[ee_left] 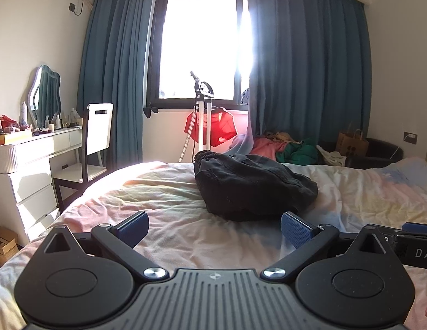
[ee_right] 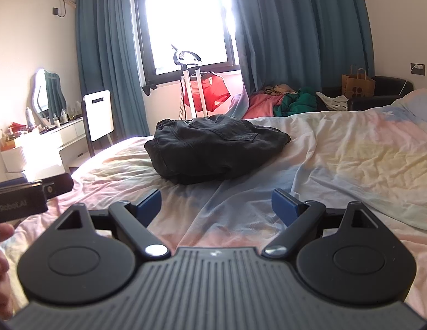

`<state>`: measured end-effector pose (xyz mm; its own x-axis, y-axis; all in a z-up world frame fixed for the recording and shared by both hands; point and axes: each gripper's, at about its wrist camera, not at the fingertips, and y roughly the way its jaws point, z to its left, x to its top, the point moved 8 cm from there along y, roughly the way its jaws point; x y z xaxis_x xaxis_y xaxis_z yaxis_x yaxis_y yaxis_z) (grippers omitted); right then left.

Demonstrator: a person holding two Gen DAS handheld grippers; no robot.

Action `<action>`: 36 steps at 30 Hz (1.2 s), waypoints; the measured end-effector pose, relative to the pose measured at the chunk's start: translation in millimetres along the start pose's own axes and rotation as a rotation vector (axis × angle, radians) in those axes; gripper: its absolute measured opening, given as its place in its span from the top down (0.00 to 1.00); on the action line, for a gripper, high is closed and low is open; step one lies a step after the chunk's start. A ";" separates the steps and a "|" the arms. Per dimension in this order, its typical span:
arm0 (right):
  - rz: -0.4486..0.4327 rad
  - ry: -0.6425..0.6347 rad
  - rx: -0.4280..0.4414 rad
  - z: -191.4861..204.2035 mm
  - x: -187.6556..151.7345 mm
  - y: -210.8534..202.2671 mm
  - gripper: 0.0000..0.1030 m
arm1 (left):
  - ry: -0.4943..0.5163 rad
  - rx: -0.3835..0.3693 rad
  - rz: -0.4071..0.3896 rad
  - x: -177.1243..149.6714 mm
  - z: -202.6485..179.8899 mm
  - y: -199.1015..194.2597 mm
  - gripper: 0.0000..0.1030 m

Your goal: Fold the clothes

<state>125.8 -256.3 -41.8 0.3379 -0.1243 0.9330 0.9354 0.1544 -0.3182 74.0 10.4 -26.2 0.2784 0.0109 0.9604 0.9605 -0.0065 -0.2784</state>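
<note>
- Both grippers hover low over the near part of the bed (ee_left: 169, 200), side by side, each released with its blue pads spread wide and nothing between them: the left gripper (ee_left: 213, 227) and the right gripper (ee_right: 216, 206).
- Straight ahead of both lies the dark garment (ee_left: 249, 184), a rumpled black heap on the bedsheet, apparently shorts or trousers with an elastic waistband (ee_right: 165, 123) at its far-left end.
- Its long axis runs roughly left to right across the views, waistband end farther from the grippers, the bunched end toward the right.
- From the left wrist view the heap sits slightly right of centre; from the right wrist view (ee_right: 213, 143) it sits slightly left of centre. So it lies between the two grippers' lines, and neither looks clearly nearer.
- Neither gripper touches the cloth; a strip of bare sheet separates them from its near edge.
- Open sheet spreads to the right of the garment, which looks like good room for laying it flat; on the left the bed edge is close, with a chair (ee_left: 97, 137) beyond it.
- Judged from this, the likely next need is a forward reach to pinch two edges and spread the heap.
</note>
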 end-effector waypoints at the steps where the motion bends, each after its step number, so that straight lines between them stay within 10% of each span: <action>1: 0.000 -0.001 0.000 0.5 0.5 0.3 0.14 | -0.005 0.002 0.001 -0.5 1.0 0.3 0.00; 17: 0.017 0.069 0.127 14.0 71.2 63.4 0.14 | -0.016 0.024 -0.036 60.1 27.8 21.6 0.00; 29: 0.275 0.150 -0.020 44.5 140.8 386.6 0.15 | -0.183 0.086 0.091 -0.3 126.3 77.2 0.00; 36: 0.450 0.156 -0.147 22.8 104.1 489.9 0.19 | -0.194 0.037 0.181 -29.2 125.9 137.7 0.00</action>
<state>616.9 -171.3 -96.7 0.7125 -0.2239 0.6650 0.6943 0.0879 -0.7143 198.6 135.1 -94.1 0.4378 0.2041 0.8756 0.8933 0.0109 -0.4492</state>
